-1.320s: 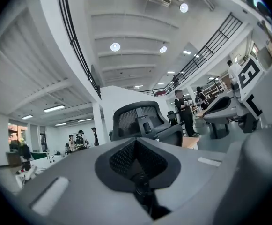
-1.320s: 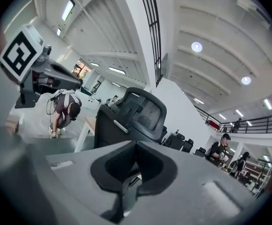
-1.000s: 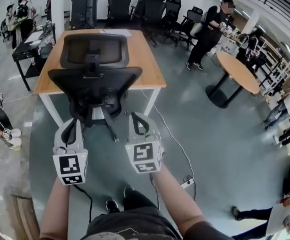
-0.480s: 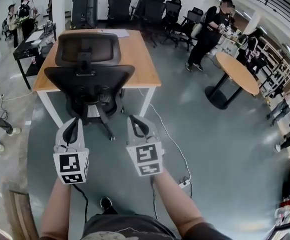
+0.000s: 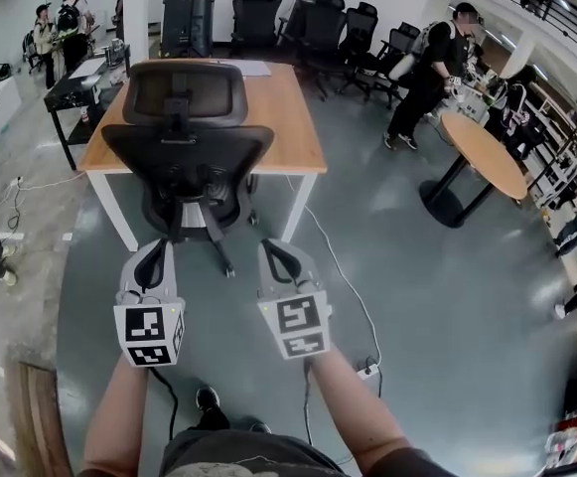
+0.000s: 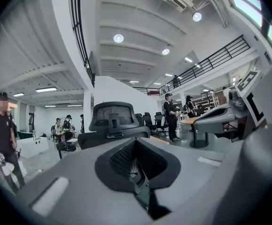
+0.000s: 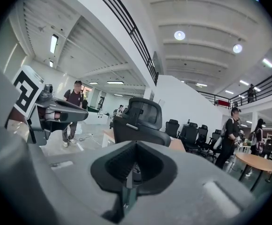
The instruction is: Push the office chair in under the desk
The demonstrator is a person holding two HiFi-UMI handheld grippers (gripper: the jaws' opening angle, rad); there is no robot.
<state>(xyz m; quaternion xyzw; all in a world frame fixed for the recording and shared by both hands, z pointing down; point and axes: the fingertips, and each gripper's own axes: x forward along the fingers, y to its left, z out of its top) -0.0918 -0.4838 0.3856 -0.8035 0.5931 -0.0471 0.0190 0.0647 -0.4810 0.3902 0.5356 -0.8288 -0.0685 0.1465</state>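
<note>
The black mesh office chair (image 5: 187, 157) stands with its back to me, its seat partly under the front edge of the wooden desk (image 5: 290, 117) with white legs. My left gripper (image 5: 155, 252) and right gripper (image 5: 275, 250) hover side by side just short of the chair, level with its wheeled base in the head view. Both are shut and hold nothing, and neither touches the chair. The left gripper view shows the chair's backrest and headrest (image 6: 114, 121) straight ahead over the shut jaws (image 6: 136, 170). In the right gripper view the chair (image 7: 140, 121) stands beyond the jaws (image 7: 131, 172).
A round wooden table (image 5: 484, 152) stands to the right. A cable runs across the grey floor to a power strip (image 5: 368, 371). Several black chairs (image 5: 318, 23) line the back wall. A person (image 5: 435, 63) stands at the back right, others near a dark bench (image 5: 79, 82) at the left.
Both grippers sit slightly lower and closer to me in the head view, still shut. The chair has hardly shifted against the desk. The person at the left edge has mostly left the view.
</note>
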